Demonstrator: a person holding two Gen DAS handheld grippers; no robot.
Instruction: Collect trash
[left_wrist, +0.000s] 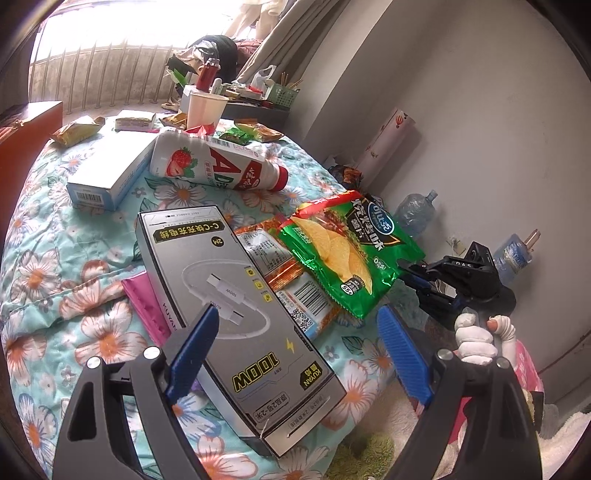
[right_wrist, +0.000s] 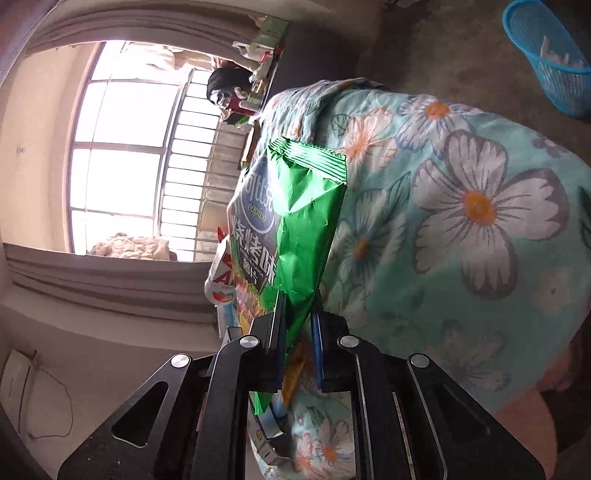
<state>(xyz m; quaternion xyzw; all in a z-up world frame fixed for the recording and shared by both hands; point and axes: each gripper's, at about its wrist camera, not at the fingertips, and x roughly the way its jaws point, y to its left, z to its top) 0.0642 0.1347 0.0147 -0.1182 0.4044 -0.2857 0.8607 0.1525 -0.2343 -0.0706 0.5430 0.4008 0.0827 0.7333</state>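
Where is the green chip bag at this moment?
In the left wrist view the green chip bag lies right of the grey cable box, on an orange wrapper at the bed's edge. The right gripper is shut on its end.

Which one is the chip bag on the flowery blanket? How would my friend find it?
Start at the flowery blanket and find the long grey cable box lying in the middle. Just to its right, on top of an orange wrapper, lies the chip bag, its corner pinched by the right hand-held gripper. It is the only shiny green packet with yellow crisps pictured on the front.
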